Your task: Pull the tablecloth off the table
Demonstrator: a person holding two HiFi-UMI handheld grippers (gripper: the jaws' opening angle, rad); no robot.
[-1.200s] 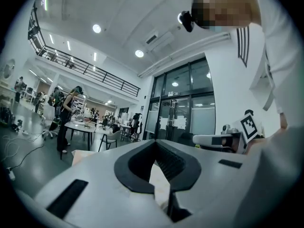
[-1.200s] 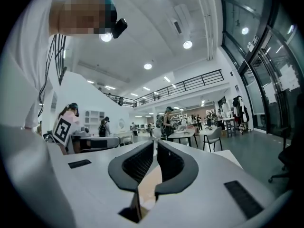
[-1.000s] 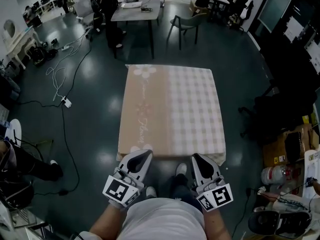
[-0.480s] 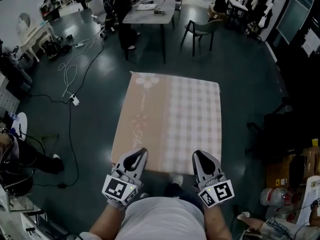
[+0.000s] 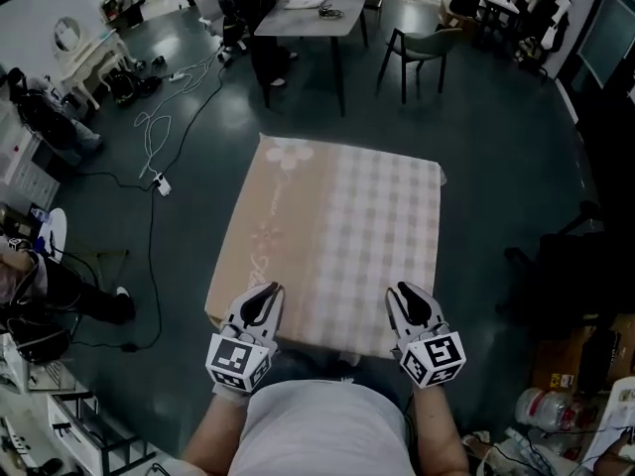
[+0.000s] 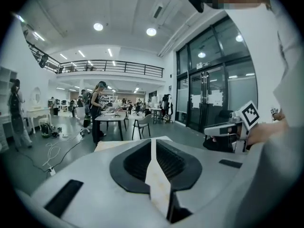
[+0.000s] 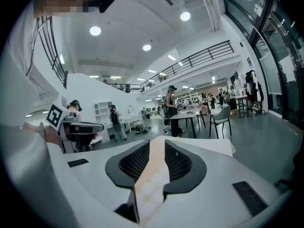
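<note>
Both claws have drawn back toward the person, and the cloth (image 5: 337,226) has slid with them, its near edge now reaching out past the table hidden beneath it. The left claw (image 5: 260,303) is clamped tight on that edge. The right claw (image 5: 407,303) has just been easing apart, with a fold of cloth still between its jaws. The cloth looks soft, light and likely to slide freely, so it is best gripped at the near corners and pulled evenly.
</note>
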